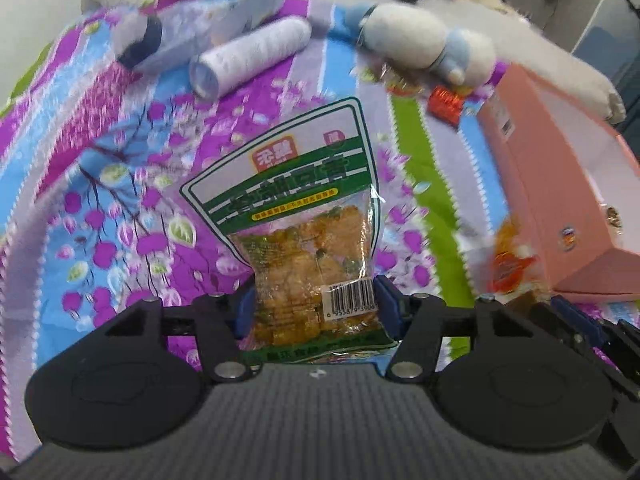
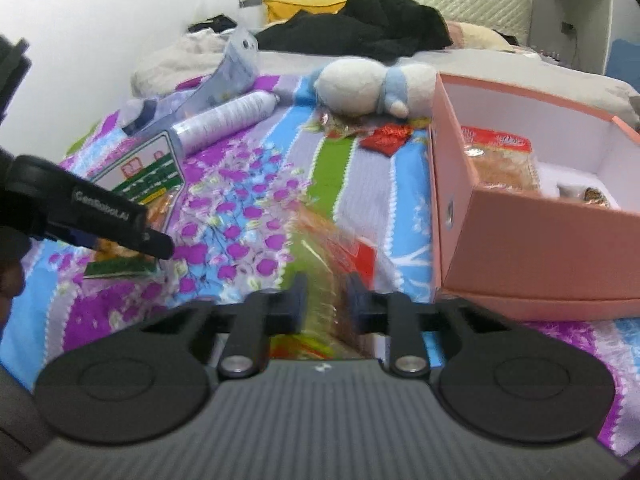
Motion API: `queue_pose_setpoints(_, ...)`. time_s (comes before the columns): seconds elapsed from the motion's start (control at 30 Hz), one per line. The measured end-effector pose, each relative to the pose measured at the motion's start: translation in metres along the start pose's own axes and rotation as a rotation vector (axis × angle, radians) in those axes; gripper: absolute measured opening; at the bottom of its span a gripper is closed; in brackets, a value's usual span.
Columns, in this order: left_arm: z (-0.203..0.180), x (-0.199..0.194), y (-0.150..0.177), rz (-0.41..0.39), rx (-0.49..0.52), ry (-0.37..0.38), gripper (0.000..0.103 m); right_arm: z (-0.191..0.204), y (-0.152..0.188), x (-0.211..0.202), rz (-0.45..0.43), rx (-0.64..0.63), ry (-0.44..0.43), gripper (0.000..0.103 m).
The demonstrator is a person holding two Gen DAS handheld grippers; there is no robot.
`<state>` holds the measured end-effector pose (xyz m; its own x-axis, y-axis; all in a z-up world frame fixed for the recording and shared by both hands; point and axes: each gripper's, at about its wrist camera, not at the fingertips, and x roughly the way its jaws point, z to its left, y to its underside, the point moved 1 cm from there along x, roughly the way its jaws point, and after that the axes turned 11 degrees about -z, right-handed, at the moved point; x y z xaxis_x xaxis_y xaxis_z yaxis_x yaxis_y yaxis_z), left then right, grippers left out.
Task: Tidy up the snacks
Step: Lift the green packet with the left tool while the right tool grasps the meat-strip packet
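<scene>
Jaws of left gripper (image 1: pixel 314 312) pinch the green snack bag (image 1: pixel 296 216); right gripper (image 2: pixel 326 306) pinches an orange packet (image 2: pixel 332 256). Light, crinkly, slippery film: grip low, gently.

The white barcode sticker (image 1: pixel 350 300) on the clear green-banded snack bag of golden pieces (image 1: pixel 304 240) reads "6 955879 3906"; its Chinese lettering is too blurred. The black left gripper arm (image 2: pixel 104 208) bears "GenRobot.AI"
</scene>
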<state>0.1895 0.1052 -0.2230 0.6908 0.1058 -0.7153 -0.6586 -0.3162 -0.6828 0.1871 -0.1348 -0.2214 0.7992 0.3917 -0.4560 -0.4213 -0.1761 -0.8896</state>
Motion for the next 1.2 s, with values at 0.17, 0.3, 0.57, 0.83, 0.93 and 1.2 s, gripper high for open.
queue_pose_setpoints(0.17, -0.003, -0.004, -0.004, -0.009, -0.008, 0.016, 0.065, -0.006, 0.004, 0.011, 0.017, 0.016, 0.015, 0.019)
queue_pose_setpoints(0.3, -0.003, 0.001, 0.002, 0.012, -0.014, 0.023, 0.065, -0.006, 0.017, 0.013, 0.021, 0.016, 0.013, 0.019)
queue_pose_setpoints(0.57, 0.001, 0.004, 0.006, 0.025, -0.03, 0.024, 0.065, 0.003, 0.027, 0.012, 0.009, 0.01, -0.034, 0.028)
queue_pose_setpoints(0.83, 0.01, 0.002, 0.011, 0.03, -0.047, 0.013, 0.065, 0.013, 0.038, 0.019, 0.04, 0.015, -0.062, 0.074)
queue_pose_setpoints(0.93, 0.013, 0.005, 0.015, 0.043, -0.056, 0.012, 0.065, 0.013, 0.041, 0.022, 0.041, 0.016, -0.039, 0.083)
queue_pose_setpoints(1.2, 0.013, 0.008, 0.022, 0.06, -0.054, 0.019, 0.065, 0.005, 0.052, 0.037, 0.118, 0.055, -0.031, 0.087)
